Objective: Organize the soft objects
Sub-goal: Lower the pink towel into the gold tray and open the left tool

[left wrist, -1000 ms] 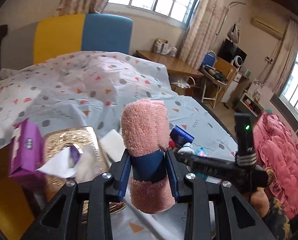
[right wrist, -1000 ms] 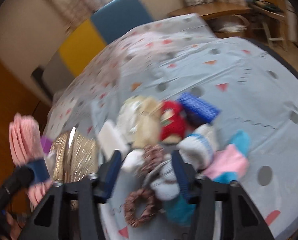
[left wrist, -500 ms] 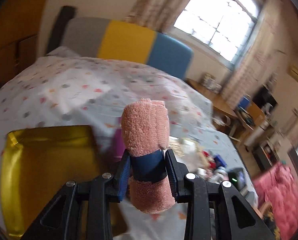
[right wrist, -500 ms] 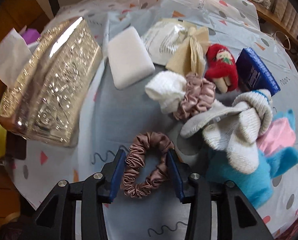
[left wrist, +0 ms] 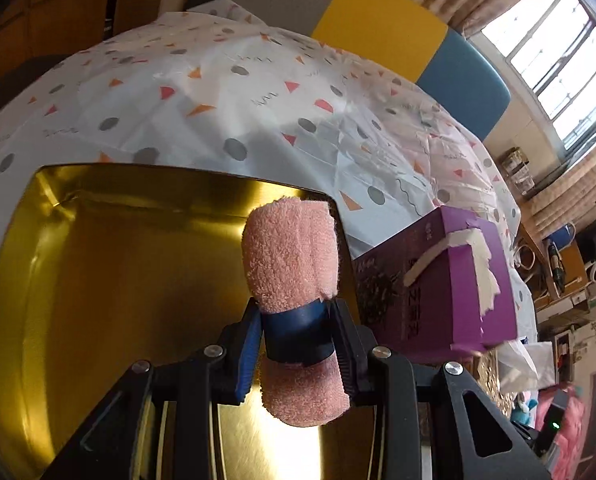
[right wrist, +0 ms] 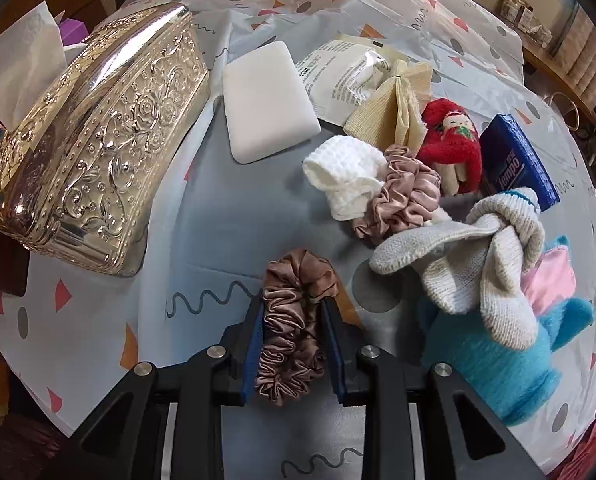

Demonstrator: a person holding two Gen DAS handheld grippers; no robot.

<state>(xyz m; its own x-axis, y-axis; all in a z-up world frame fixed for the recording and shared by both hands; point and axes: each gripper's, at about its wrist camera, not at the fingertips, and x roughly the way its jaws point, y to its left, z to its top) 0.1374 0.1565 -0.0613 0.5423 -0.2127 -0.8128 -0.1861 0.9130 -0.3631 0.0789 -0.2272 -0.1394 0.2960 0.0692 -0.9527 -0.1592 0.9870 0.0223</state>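
Observation:
A rolled pink towel (left wrist: 290, 256) with a dark blue band is clamped at that band by my left gripper (left wrist: 296, 316), which is shut on it. The roll hangs just above a shiny gold tray (left wrist: 118, 264). In the right wrist view, a brown satin scrunchie (right wrist: 298, 276) lies on the patterned sheet between the blue pads of my right gripper (right wrist: 292, 308). Those jaws are closing, and the scrunchie is squeezed long and narrow between them.
A purple tissue box (left wrist: 429, 292) stands right of the tray. Near the scrunchie lie an embossed silver tissue box (right wrist: 98, 152), a white sponge (right wrist: 268, 100), a white cloth (right wrist: 341, 172), a pink scrunchie (right wrist: 401, 196), a red doll (right wrist: 451, 140), a knitted sock (right wrist: 477, 256) and a blue plush (right wrist: 493, 360).
My left gripper has swung away from the pile to above the gold tray, still holding the towel. My right gripper has dropped over the brown scrunchie and its jaws have narrowed onto it.

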